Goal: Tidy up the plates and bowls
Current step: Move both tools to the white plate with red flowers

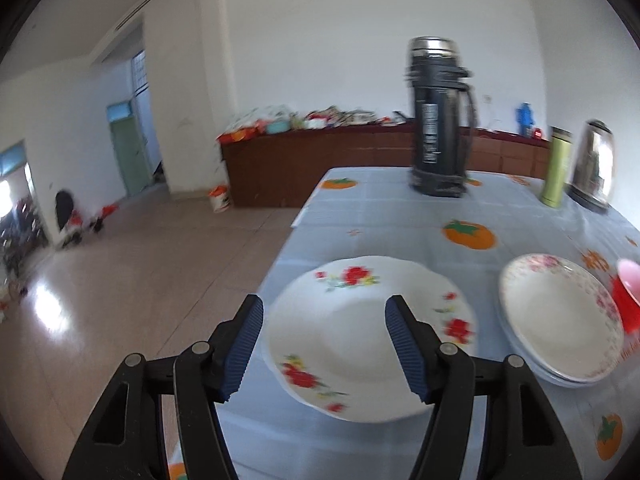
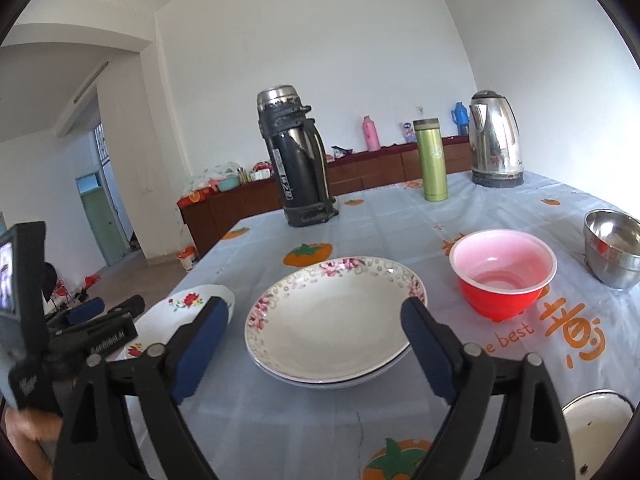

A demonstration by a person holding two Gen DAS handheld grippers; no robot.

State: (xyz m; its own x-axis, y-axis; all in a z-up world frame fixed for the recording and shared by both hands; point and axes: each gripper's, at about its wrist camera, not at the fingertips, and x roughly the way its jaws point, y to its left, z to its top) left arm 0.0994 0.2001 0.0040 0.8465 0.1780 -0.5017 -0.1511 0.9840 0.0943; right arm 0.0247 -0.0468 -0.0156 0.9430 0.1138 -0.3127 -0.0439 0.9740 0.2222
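Tablecloth (image 2: pixel 400 232) with orange fruit prints is spread beneath everything. Stacked pink-rimmed plates (image 2: pixel 332 320) are seen centre, near the right gripper (image 2: pixel 314 344) (jaws spread, nothing held). A red-flowered plate (image 1: pixel 370 336) is framed left by the left gripper (image 1: pixel 324 348), likewise spread. A red bowl (image 2: pixel 502 276) is placed right.

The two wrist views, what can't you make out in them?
- Red-flower plate: motion-blurred in the left view; in the right view the left gripper hides most of it.
- Red bowl: cut off by the left view's edge.
- White enamel dish: cropped by the right view's rim.
- Plates beneath the pink-rimmed plate: only edges show, count unclear.
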